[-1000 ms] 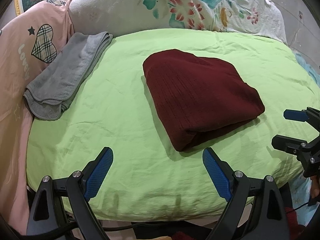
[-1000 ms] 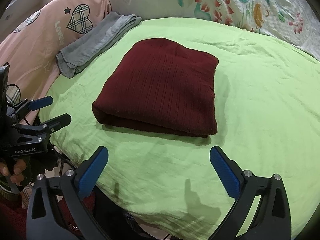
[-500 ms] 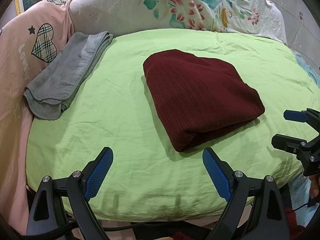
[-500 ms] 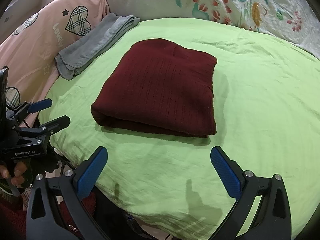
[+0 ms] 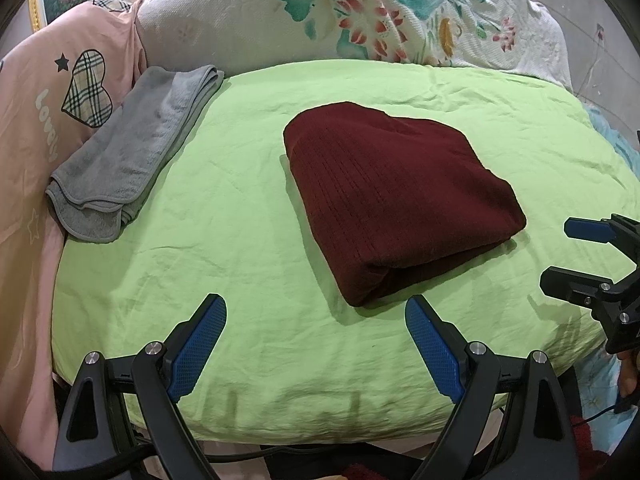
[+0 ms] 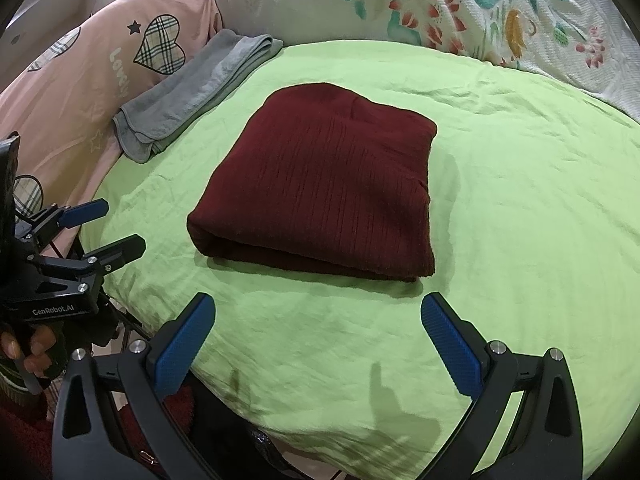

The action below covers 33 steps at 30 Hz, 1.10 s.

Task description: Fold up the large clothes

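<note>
left gripper point(image 5: 316, 344): hovering at the near edge of the bed, jaws spread wide, gripping nothing; blue pads point(image 5: 196, 344) pointing at the bare sheet just short of the sweater
right gripper point(image 6: 320, 344): hanging at the near edge too, jaws gaping wide, nothing between them; also showing at the right side of the left view point(image 5: 576, 256), fingers apart
hand point(image 6: 28, 350): wrapping the left gripper's handle, low left in the right view
sheet point(image 5: 224, 208): green, lightly wrinkled, covering the bed; soft surface, so pressing down is likely sinking in
sweater point(image 5: 396, 200): dark red ribbed knit, lying in the middle of the sheet, already folded into a thick rectangular bundle; rounded fold facing the grippers, looser layered edges showing along the near side in the right view point(image 6: 320, 188)
handling: judging it soft, floppy, fairly bulky, not fragile, not slippery; layers are probably sliding apart if lifted from one corner only
where to grip: judging the two near corners of the folded bundle, one gripper each, pinching all layers together; jaws are looking wide enough for that thickness
task progress: judging the fold is looking done or nearly done; neither gripper touching the sweater
towel point(image 5: 132, 152): grey, folded, lying at the far left edge of the sheet, well apart from the sweater
pink bedding point(image 5: 44, 92): heart print, left of the towel
floral pillow point(image 5: 360, 4): at the far end, behind the sheet
containers: none in view, nothing to report inside anything
</note>
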Each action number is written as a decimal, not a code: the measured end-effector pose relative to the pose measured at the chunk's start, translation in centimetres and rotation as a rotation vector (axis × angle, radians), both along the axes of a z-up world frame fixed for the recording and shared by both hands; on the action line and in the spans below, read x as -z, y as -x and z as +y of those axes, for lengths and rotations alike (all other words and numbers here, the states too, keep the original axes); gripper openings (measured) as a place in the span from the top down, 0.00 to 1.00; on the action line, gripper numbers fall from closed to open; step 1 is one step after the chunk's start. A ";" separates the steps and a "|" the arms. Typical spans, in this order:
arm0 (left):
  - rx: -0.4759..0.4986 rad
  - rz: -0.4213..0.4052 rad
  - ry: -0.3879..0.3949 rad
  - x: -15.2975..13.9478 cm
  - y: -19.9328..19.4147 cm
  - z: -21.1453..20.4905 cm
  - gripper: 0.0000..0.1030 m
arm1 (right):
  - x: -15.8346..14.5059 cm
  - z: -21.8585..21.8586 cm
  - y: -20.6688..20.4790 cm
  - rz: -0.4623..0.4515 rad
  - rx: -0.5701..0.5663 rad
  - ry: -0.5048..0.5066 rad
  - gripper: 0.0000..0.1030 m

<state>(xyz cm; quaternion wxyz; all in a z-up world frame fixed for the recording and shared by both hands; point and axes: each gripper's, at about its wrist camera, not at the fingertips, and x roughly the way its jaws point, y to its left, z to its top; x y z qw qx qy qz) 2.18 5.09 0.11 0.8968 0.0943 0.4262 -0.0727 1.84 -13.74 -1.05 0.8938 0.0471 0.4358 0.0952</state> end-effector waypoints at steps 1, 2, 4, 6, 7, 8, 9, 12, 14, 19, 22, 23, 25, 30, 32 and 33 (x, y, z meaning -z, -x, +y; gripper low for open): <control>0.001 0.000 0.000 0.0 0.0 0.0 0.11 | -0.1 0.0 0.0 -0.001 0.001 0.000 0.01; 0.000 0.000 0.000 0.0 0.0 0.0 0.11 | -0.1 0.1 0.0 -0.002 0.000 0.000 0.01; 0.000 0.000 -0.001 0.0 0.0 0.0 0.11 | -0.1 0.1 0.0 -0.001 0.001 0.000 0.01; 0.001 0.000 0.000 0.0 0.0 0.0 0.11 | -0.1 0.1 0.0 -0.001 0.001 -0.001 0.01; -0.001 0.001 -0.001 0.0 0.0 0.0 0.11 | -0.1 0.1 0.0 -0.001 0.002 -0.001 0.01; -0.001 0.001 -0.001 -0.1 0.0 -0.1 0.11 | -0.1 0.1 0.0 0.000 0.002 -0.001 0.01; 0.001 0.001 -0.001 -0.1 0.0 -0.1 0.11 | -0.1 0.1 0.0 -0.001 0.001 -0.001 0.01; 0.004 0.001 0.000 -0.1 0.0 -0.2 0.11 | -0.1 0.2 0.0 0.000 0.000 -0.001 0.01; 0.004 0.001 -0.003 0.0 0.0 -0.2 0.11 | -0.1 0.3 0.0 0.000 0.001 -0.001 0.01; 0.006 0.003 -0.002 0.0 -0.1 -0.3 0.11 | 0.0 0.3 0.0 0.000 0.002 -0.001 0.01; 0.003 0.004 0.001 0.1 -0.2 -0.2 0.11 | -0.1 0.3 0.0 0.000 0.000 0.000 0.01; 0.003 0.006 0.003 0.1 -0.2 -0.2 0.11 | -0.1 0.3 0.0 0.000 0.000 0.000 0.01; 0.002 0.005 0.004 0.1 -0.3 0.0 0.11 | -0.1 0.3 0.0 0.000 0.001 -0.002 0.01; 0.002 0.005 0.005 0.1 -0.3 0.0 0.11 | -0.1 0.3 0.0 0.000 0.001 -0.001 0.01; 0.003 0.005 0.006 0.1 -0.3 0.0 0.11 | -0.1 0.4 0.0 0.000 0.002 -0.001 0.01; 0.003 0.005 0.007 0.1 -0.3 0.0 0.11 | -0.1 0.4 0.0 -0.001 0.002 -0.001 0.01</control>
